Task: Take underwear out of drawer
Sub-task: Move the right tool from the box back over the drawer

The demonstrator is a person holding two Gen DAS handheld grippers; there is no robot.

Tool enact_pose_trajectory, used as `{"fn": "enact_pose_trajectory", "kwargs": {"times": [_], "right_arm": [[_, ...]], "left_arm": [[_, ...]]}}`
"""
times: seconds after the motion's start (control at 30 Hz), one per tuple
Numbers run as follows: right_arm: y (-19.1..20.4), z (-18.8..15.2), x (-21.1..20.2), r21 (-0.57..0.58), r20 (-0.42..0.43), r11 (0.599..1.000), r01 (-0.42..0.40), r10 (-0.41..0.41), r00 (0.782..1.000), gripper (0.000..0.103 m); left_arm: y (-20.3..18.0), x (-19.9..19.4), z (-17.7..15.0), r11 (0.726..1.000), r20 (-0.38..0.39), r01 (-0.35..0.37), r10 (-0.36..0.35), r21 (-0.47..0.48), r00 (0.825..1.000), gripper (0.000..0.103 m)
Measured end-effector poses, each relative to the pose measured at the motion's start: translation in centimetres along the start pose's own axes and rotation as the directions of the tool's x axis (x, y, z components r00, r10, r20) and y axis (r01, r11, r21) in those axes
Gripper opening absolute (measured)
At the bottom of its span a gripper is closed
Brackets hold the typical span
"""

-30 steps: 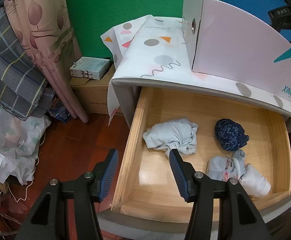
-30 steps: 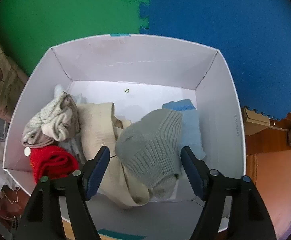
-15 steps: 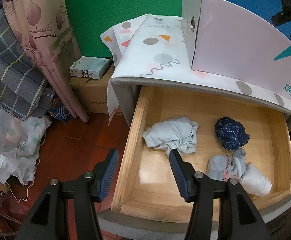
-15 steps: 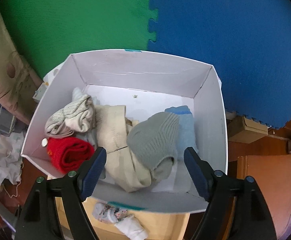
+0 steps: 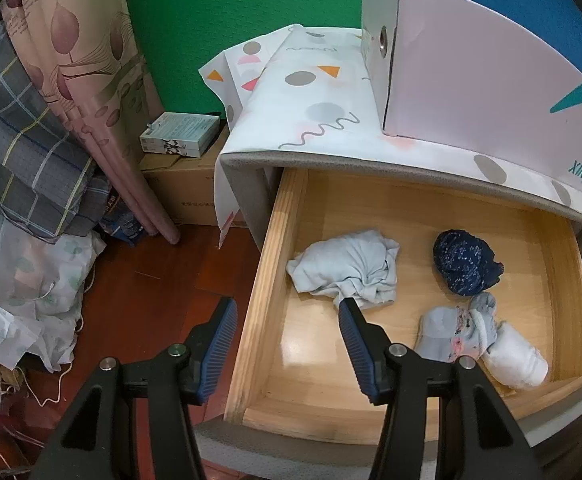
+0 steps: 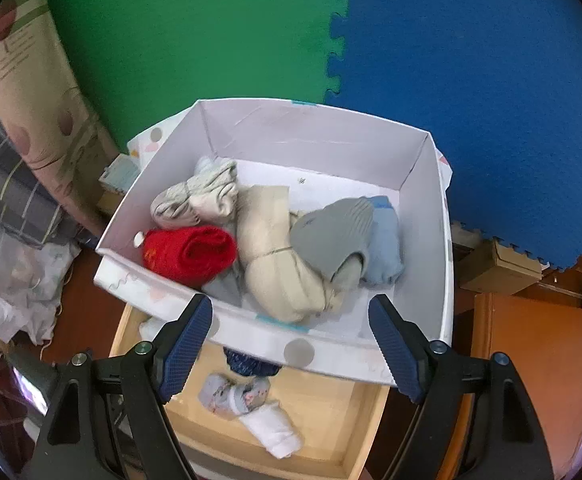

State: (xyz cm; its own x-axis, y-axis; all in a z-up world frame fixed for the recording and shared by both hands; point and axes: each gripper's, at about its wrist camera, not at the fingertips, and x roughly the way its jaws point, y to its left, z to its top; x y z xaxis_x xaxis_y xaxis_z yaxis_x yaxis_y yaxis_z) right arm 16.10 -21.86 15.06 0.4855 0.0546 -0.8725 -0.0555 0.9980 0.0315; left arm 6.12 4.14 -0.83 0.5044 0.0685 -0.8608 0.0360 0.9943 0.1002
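The wooden drawer stands pulled out. In it lie a crumpled pale blue garment, a navy balled piece, a pale floral sock bundle and a white sock. My left gripper hangs open over the drawer's left wall, with nothing held. My right gripper is open and empty above the front rim of the white box on the cabinet top. A grey knit sock, a red roll and cream cloth lie in that box. The drawer shows below it.
Patterned cloth covers the cabinet top under the box. Curtains and piled bedding crowd the left, beside a cardboard carton on the red-brown floor. Green and blue foam mats line the wall. An orange-brown cabinet stands at the right.
My right gripper has risen and drawn back from the box, leaving the grey sock inside; the drawer has come into its view. The left gripper and drawer contents have not moved.
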Motion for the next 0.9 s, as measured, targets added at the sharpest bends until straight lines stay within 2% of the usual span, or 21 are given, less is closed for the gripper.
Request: {"fn": "enact_pose_trajectory", "kwargs": {"times": [0.27, 0.57, 0.7, 0.9], "right_arm": [[0.8, -3.3, -0.2, -0.031, -0.031, 0.999, -0.031, 0.030, 0.999, 0.078], [1.6, -8.3, 2.8, -0.069, -0.137, 0.996, -0.050, 0.040, 0.990, 0.078], [1.5, -10.8, 5.5, -0.054, -0.211, 0.997, -0.064, 0.051, 0.976, 0.078], [1.6, -14.7, 10.7, -0.055, -0.359, 0.996, -0.065, 0.041, 0.932, 0.078]], "left_arm": [[-0.1, 0.1, 0.0, 1.000, -0.010, -0.013, 0.013, 0.009, 1.000, 0.054], [-0.1, 0.3, 0.1, 1.000, -0.019, -0.020, 0.021, 0.018, 1.000, 0.054], [-0.2, 0.3, 0.2, 1.000, -0.018, -0.018, 0.018, 0.018, 1.000, 0.054], [-0.2, 0.4, 0.1, 1.000, -0.021, -0.015, 0.015, 0.020, 1.000, 0.054]]}}
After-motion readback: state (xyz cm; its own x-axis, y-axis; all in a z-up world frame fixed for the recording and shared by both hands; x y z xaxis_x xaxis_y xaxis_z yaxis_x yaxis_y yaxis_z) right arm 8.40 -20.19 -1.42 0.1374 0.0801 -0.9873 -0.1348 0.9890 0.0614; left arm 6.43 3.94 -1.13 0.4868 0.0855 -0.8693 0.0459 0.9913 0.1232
